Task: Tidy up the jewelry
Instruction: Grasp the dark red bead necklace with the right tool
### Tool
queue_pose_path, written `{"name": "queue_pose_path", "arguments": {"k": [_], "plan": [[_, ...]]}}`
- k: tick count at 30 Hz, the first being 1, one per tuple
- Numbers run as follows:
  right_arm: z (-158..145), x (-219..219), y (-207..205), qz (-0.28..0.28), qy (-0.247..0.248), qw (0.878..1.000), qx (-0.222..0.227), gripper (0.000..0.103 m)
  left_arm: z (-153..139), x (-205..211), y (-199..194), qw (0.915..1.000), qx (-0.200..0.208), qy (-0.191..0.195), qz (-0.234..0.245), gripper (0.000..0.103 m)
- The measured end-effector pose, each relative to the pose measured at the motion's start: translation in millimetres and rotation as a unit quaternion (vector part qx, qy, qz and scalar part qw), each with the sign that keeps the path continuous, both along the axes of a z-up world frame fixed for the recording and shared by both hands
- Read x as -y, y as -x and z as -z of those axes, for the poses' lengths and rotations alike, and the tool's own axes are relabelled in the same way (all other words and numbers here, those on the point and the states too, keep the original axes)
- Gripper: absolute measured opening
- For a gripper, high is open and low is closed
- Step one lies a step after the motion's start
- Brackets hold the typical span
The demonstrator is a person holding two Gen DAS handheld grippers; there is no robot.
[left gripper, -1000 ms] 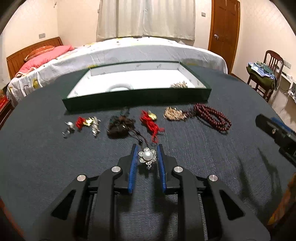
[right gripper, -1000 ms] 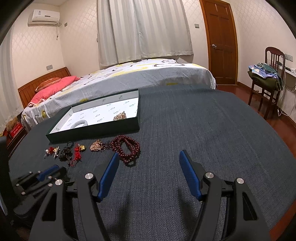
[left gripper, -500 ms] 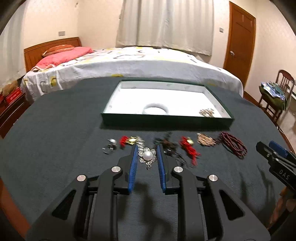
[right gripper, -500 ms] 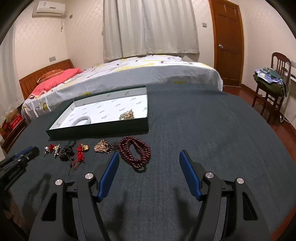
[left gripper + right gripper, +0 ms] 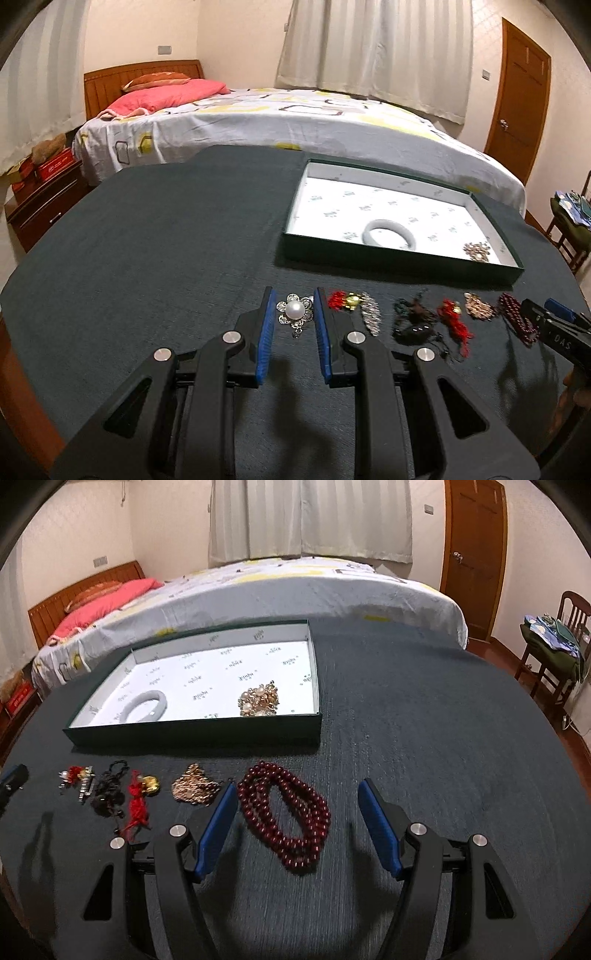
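Observation:
My left gripper [image 5: 294,312] is shut on a silver flower brooch with a pearl [image 5: 294,313] and holds it above the dark table. A green tray with a white lining [image 5: 402,258] [image 5: 192,733] stands ahead, to the right. It holds a pale bangle [image 5: 390,236] [image 5: 146,709] and a gold pearl brooch [image 5: 477,252] [image 5: 259,702]. My right gripper [image 5: 297,812] is open around a dark red bead necklace [image 5: 288,812] lying on the table.
A row of small jewelry lies before the tray: a red and silver piece [image 5: 75,779], a black cord piece [image 5: 109,794], a red tassel charm [image 5: 138,803], a gold chain piece [image 5: 194,788]. A bed [image 5: 277,122] stands behind the table.
My left gripper has swung left with the brooch, so the tray now sits to its right. My right gripper has moved forward until its open fingers straddle the red bead necklace.

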State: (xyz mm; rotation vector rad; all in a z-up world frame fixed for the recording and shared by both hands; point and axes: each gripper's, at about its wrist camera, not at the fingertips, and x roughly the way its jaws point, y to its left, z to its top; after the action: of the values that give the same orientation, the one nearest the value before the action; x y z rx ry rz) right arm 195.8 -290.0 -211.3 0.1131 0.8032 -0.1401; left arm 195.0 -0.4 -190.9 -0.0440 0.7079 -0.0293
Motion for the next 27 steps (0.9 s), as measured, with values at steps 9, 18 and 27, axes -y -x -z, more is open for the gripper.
{"name": "queue_pose_path", "arguments": {"k": [9, 18, 27], "plan": [[14.6, -2.1, -13.1, -0.004, 0.006, 0.999, -0.04, 0.074, 11.3, -7.7, -7.8, 0.9999, -0.016, 0.001, -0.006, 0.021], [13.7, 1.3, -9.2, -0.011, -0.014, 0.999, -0.035, 0.041, 15.2, -6.4, -7.5, 0.9998, -0.02, 0.004, -0.006, 0.021], [-5.4, 0.0, 9.3, -0.019, -0.037, 0.999, 0.033, 0.012, 5.6, -4.6, -4.5, 0.9999, -0.008, 0.01, -0.006, 0.021]]}}
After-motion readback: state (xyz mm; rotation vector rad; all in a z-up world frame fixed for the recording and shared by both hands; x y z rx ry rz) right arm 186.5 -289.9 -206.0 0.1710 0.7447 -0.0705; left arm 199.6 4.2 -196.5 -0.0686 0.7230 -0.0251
